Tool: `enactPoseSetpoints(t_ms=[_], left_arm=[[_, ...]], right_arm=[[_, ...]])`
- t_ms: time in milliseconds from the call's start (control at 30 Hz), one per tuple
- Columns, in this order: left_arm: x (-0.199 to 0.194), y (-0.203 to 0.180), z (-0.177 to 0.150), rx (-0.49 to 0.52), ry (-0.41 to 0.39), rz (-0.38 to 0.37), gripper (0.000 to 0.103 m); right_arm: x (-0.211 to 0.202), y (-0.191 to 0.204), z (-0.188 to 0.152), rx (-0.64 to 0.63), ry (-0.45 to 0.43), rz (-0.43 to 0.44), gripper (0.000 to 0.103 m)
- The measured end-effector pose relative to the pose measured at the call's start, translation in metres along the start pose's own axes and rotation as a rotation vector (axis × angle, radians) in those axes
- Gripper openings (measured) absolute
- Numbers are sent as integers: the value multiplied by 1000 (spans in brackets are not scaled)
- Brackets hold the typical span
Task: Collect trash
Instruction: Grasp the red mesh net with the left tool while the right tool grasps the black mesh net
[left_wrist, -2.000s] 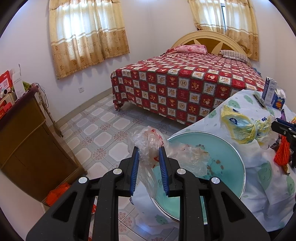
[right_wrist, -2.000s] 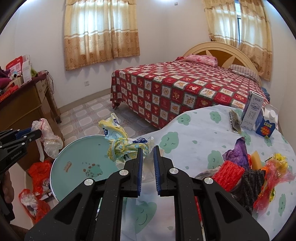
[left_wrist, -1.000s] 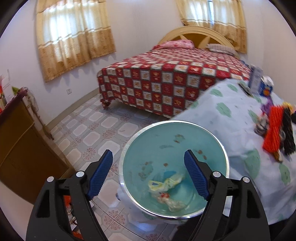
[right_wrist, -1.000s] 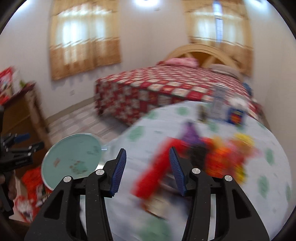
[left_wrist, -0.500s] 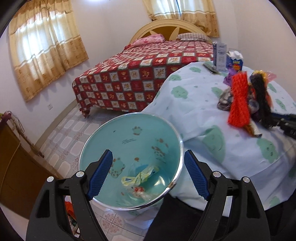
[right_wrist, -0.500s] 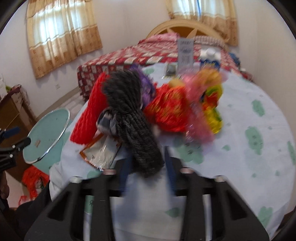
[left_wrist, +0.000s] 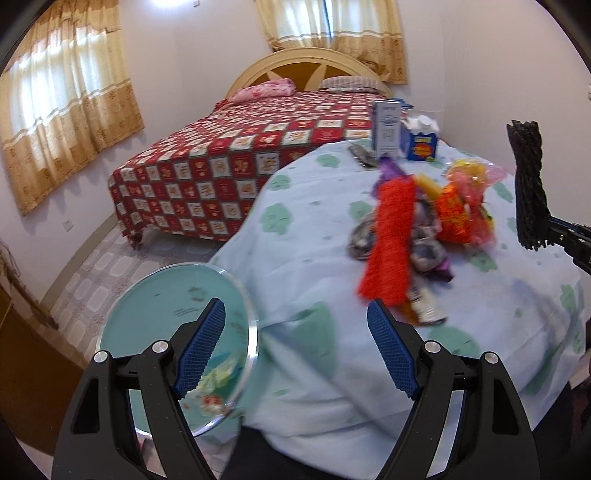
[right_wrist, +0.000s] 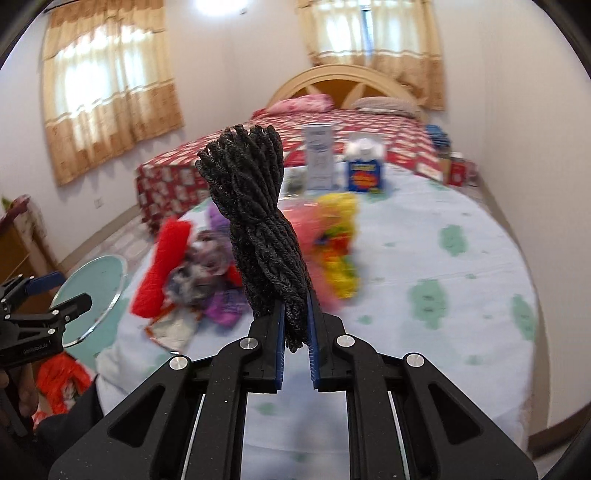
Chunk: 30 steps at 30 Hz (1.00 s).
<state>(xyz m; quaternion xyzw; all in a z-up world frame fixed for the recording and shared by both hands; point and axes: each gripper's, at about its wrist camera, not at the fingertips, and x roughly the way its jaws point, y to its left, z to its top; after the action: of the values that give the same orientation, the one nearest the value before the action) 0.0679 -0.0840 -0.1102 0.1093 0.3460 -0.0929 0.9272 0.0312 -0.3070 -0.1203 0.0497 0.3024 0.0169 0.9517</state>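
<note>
Now the right gripper (right_wrist: 295, 325) is clamped on the black mesh bundle (right_wrist: 258, 221), lifted above the tabletop (right_wrist: 424, 258); left gripper (left_wrist: 295, 347) gapes empty. Only the bundle's tail is pinched, so it could slip before reaching the bin (left_wrist: 166, 295).

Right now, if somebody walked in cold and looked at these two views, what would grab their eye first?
Probably the black mesh bundle standing up in the right gripper, whose blue pads are clamped on its lower end. Behind it, a bright heap of wrappers with a red mesh piece lies on the cloth-covered table. At the table's edge, the teal trash bin shows beyond the left gripper, which is open and empty.
</note>
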Motion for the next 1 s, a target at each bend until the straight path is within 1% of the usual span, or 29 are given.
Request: enactPoseSetpoints(t_ms=[67,133,167,200,267,300,333,367,433,600,733,967,1000], left_arm=[[4,-11,3,7,4,-17,72],[8,-23,5,15,16,-49,65],[12,-28,6,19,23,-58,63],[15,-32,7,22,29,-65,56],[26,-38,7,18,62,-97,47],[30,-41,7,17,74,-107,38],[35,-44,6,19,93,-120,21],[40,-45,6,17,114,-132,13],[42,-43,6,10,125,-151,10],[23,-27,11,15,77,-142,10],[2,-2,12,29,40,-91,10],[-10,42,-1,12,38,18,10],[-10,46,-2,6,40,25,10]], right_arm=[[-4,-14,-4,18,-5,-34,12],[-3,-24,-6,34,-5,-50,12],[-1,-28,-6,42,-2,-53,12],[1,-33,-9,51,0,-55,12],[5,-37,-13,61,3,-51,12],[7,-37,-15,65,5,-45,12],[9,-36,-16,64,8,-38,12],[11,-35,-16,62,9,-34,12],[13,-30,-17,54,9,-27,12],[9,-22,-12,28,-8,-16,12],[10,-7,-6,3,-7,-5,12],[23,28,8,-63,7,14,13],[26,33,10,-69,7,17,13]])
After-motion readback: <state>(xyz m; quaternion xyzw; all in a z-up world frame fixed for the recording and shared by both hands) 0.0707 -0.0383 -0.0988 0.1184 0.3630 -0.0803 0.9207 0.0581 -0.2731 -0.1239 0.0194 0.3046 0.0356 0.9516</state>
